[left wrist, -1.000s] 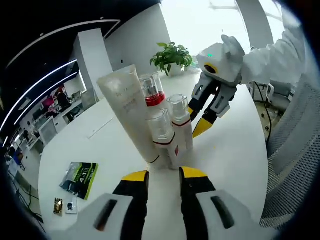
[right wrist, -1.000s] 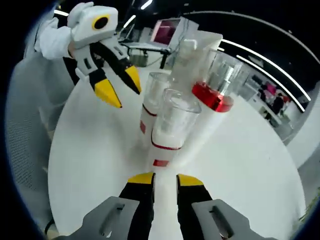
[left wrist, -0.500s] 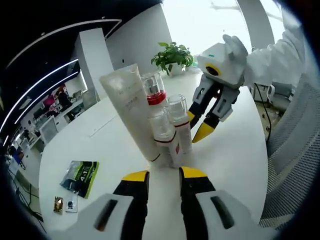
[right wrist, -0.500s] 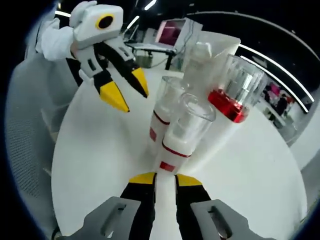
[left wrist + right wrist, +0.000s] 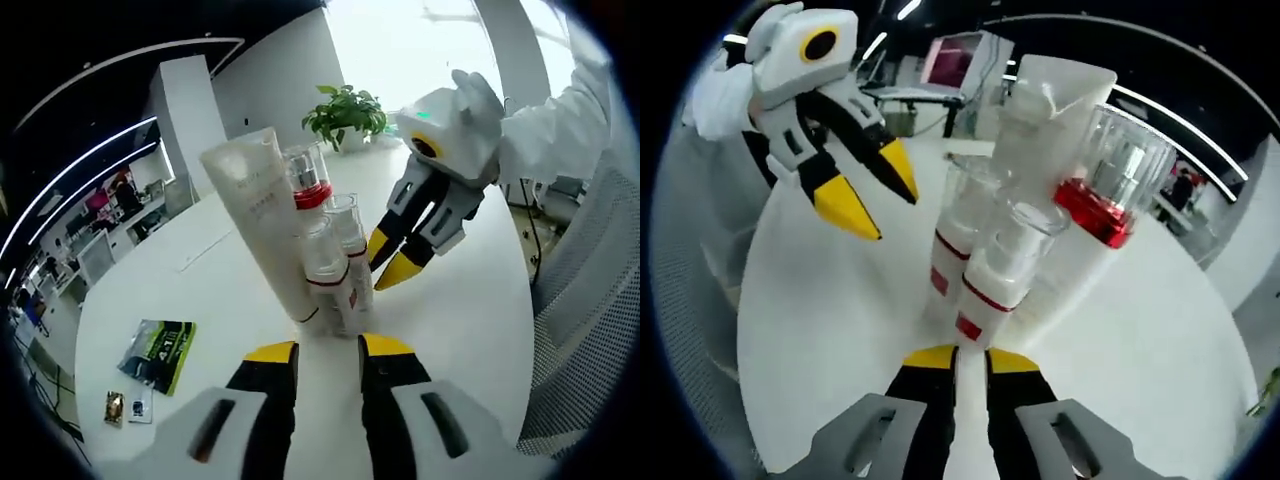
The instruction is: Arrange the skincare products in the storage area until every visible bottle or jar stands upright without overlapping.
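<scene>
— What stands on the white table (image 5: 180, 290)?

— A tight cluster. Taking the cream tube (image 5: 262, 225) as landmark: upright on its cap, with a red-collared pump bottle (image 5: 307, 180) touching its right side and two small clear-capped bottles (image 5: 335, 262) with red bands just in front (all upright, none overlapping). Left of the tube, well apart, lie dark sachets (image 5: 158, 355).

— And the grippers?

— The left gripper (image 5: 325, 352) holds nothing, jaws slightly parted, near the small bottles. The right gripper (image 5: 392, 256), right of the tube, has yellow tips spread, empty, just beside the bottles.
</scene>
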`<state>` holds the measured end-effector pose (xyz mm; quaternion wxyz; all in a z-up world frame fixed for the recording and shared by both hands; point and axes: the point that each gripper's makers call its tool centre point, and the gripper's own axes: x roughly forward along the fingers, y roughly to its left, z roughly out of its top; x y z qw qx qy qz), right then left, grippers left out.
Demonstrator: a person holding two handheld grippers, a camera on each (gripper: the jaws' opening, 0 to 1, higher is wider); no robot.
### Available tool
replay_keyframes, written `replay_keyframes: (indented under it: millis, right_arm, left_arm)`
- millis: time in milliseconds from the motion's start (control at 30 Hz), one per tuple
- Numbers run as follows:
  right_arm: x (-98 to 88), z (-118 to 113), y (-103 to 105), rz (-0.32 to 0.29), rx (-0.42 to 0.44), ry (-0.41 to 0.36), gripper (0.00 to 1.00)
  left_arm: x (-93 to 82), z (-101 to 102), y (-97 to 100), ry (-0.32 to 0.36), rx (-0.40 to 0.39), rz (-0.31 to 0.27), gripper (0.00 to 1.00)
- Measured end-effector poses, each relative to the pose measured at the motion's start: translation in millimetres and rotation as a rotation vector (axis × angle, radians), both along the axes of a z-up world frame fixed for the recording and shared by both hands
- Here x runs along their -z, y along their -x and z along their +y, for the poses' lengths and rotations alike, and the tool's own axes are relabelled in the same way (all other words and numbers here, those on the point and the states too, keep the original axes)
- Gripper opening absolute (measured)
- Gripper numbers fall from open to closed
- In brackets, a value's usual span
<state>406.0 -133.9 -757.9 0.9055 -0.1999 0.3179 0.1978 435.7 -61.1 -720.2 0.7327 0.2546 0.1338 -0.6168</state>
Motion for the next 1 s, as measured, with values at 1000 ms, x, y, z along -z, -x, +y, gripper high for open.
replay_keyframes:
  millis: [1000]
  right_arm:
    - [-3.9,6.2,-6.0,-0.018,0.006,-0.012,0.02]
  left_arm:
    - [20.8,-33.1,4.1,-0.051,0.101,0.009,0.18]
